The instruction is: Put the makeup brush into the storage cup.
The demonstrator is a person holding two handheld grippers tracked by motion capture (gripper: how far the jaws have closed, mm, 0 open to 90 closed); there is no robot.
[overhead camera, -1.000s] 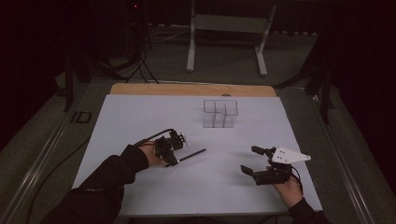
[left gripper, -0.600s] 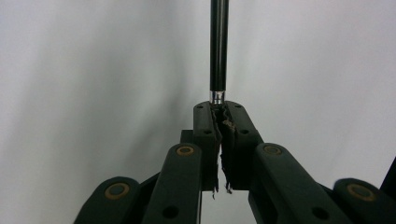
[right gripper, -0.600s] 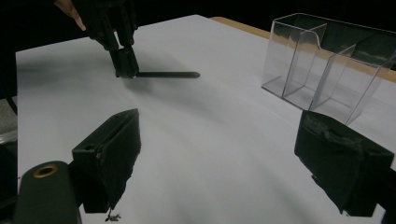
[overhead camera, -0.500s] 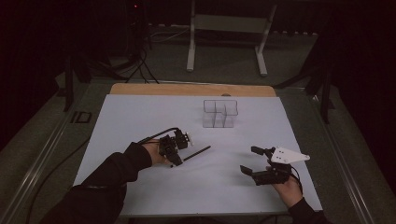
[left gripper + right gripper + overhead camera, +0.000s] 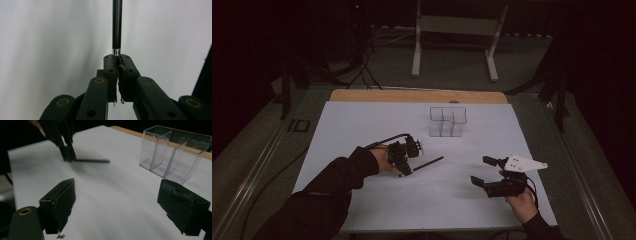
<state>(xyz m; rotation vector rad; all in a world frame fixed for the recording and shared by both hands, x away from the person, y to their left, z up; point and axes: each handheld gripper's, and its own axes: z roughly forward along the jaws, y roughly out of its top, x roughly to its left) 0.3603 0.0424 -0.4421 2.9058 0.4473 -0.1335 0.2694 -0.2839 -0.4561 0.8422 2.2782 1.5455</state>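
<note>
The left claw point(image 5: 404, 159) is pinching one end of a black pen point(image 5: 428, 163) just above the white tabletop point(image 5: 362, 125), so pickup looks done, with delivery to the clear organizer point(image 5: 447, 121) likely remaining, while the right claw point(image 5: 486, 171) waits spread.

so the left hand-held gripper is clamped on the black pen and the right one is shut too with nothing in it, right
Not quite. The left hand-held gripper is clamped on the black pen, but the right hand-held gripper is open, not shut: the right gripper view shows its jaws standing wide apart with nothing between them.
</note>
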